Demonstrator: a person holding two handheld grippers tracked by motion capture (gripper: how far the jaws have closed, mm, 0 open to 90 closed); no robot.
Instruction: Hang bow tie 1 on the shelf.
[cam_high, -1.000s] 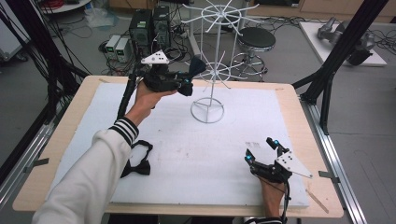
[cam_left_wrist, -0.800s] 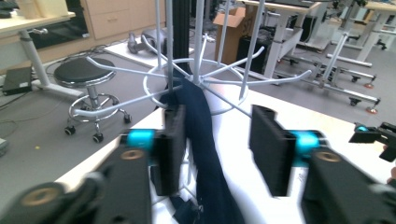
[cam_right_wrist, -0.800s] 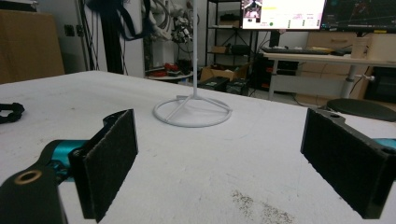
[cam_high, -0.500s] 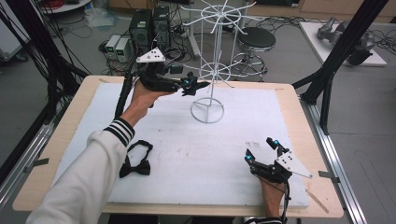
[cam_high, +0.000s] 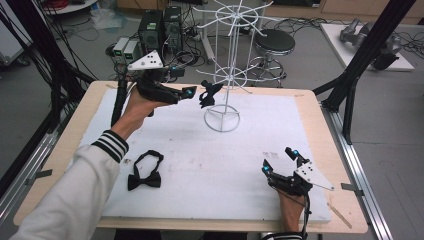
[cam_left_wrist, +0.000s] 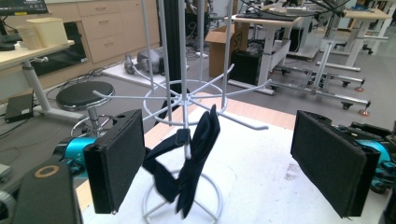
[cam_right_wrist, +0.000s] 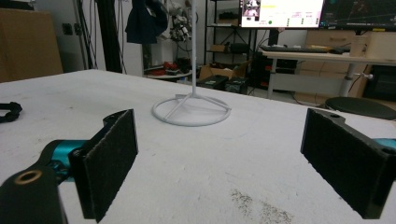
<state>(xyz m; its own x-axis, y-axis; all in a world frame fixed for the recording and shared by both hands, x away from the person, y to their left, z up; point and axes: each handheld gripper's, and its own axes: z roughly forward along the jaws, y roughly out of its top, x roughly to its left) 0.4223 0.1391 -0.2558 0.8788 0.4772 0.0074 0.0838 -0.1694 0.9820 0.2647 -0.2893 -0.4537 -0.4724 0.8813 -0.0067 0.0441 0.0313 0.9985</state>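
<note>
My left gripper (cam_high: 192, 92) hangs in the air just beside the white wire rack (cam_high: 222, 75) at the far side of the table. Its jaws have just been opening and now stand wide apart and released. Between them, in the left gripper view, the dark bow tie (cam_left_wrist: 187, 163) hangs from one of the rack's lower arms, clear of both pads (cam_left_wrist: 119, 158). From above I see that same tie (cam_high: 208, 92) dangling on the rack's left side, just off my gripper's tips.

A second black bow tie (cam_high: 145, 172) lies flat on the white table cover (cam_high: 215, 165), near my left sleeve (cam_high: 75, 195) and well apart from the rack.

My right gripper (cam_high: 281, 161) rests low on the cover near the right front corner, jaws spread and holding nothing, pointing toward the rack's ring base (cam_right_wrist: 191, 111)
</note>
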